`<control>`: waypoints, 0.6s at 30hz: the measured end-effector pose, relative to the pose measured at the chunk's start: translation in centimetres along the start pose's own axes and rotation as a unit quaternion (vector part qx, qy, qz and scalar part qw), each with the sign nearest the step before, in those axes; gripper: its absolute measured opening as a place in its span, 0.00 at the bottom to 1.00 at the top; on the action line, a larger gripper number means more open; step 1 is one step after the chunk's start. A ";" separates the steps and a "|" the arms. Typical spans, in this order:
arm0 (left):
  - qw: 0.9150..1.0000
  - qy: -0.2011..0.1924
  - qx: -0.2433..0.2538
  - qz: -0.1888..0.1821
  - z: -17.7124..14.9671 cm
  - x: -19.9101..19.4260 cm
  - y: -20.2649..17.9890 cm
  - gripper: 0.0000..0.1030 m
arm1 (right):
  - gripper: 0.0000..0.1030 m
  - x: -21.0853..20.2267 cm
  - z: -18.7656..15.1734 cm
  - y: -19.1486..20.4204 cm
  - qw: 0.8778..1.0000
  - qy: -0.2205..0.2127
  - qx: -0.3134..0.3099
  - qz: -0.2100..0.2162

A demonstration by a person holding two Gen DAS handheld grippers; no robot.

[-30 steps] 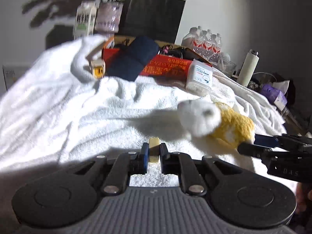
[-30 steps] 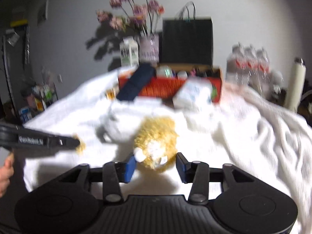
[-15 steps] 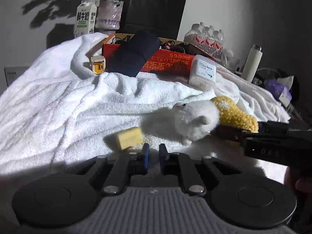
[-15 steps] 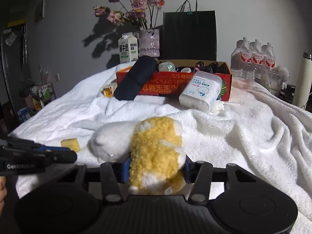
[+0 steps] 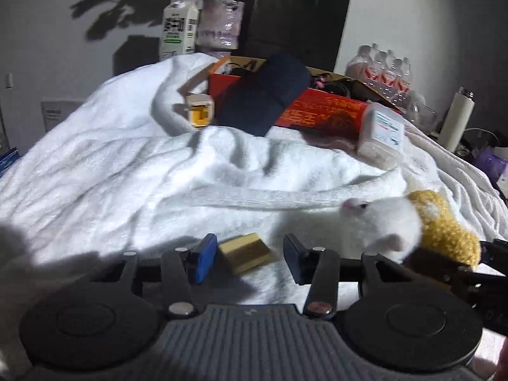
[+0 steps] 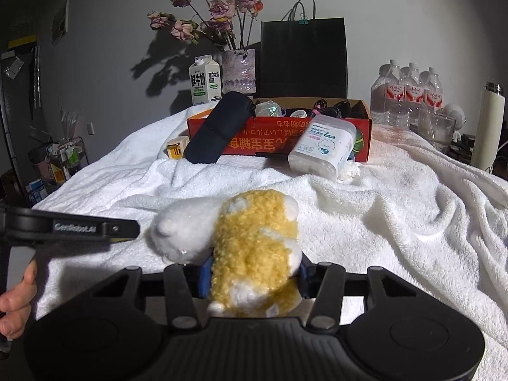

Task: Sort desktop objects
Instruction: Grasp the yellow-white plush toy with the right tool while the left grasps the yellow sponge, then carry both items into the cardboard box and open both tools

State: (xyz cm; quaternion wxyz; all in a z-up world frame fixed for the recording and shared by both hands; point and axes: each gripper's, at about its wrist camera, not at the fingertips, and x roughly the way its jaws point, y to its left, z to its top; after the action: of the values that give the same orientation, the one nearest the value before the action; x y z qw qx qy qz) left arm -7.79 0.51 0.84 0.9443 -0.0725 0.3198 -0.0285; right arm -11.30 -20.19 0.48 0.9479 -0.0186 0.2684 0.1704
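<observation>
My left gripper (image 5: 249,258) is open, its jaws on either side of a small yellow block (image 5: 246,252) that lies on the white towel (image 5: 127,174). My right gripper (image 6: 252,274) is shut on the yellow body of a white-and-yellow plush toy (image 6: 254,241), which also shows in the left wrist view (image 5: 409,222) at the right. The left gripper shows in the right wrist view (image 6: 73,228) at the left, beside the plush's white head. A red cardboard box (image 6: 279,139) with several items stands at the back.
A dark pouch (image 6: 219,127) leans on the box. A white plastic container (image 6: 322,146) leans on its front. A small yellow cube gadget (image 6: 176,150) sits left of it. Milk carton (image 6: 204,79), flower vase (image 6: 238,70), black bag (image 6: 303,57), water bottles (image 6: 409,92), white flask (image 6: 485,127) behind.
My left gripper let go of the yellow block, which fell onto the towel, and has now opened wide around it. My right gripper closed on the plush toy.
</observation>
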 end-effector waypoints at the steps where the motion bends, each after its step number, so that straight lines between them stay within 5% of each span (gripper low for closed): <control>1: 1.000 0.002 0.003 -0.004 -0.1 0.2 -0.5 0.36 | 0.46 0.0 0.0 0.1 1.000 0.000 -0.003 -0.001; 4: 0.999 -0.009 0.034 0.017 -0.8 -0.3 -1.9 0.35 | 0.46 -0.2 -0.1 0.1 1.000 0.000 -0.004 -0.002; 11: 0.999 -0.017 -0.002 -0.030 -0.7 -4.6 -1.0 0.34 | 0.45 -2.7 0.1 0.2 1.000 -0.020 0.003 0.001; 18: 0.994 -0.077 0.005 -0.079 5.8 -8.1 0.4 0.34 | 0.45 -6.6 4.1 -1.0 0.996 -0.084 0.005 0.011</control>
State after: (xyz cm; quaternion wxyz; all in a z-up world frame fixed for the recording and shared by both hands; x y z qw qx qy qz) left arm -10.71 2.40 10.22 0.9612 -0.0947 0.2396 -0.0989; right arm -14.19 -22.67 7.31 0.9651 0.0031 0.1892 0.1810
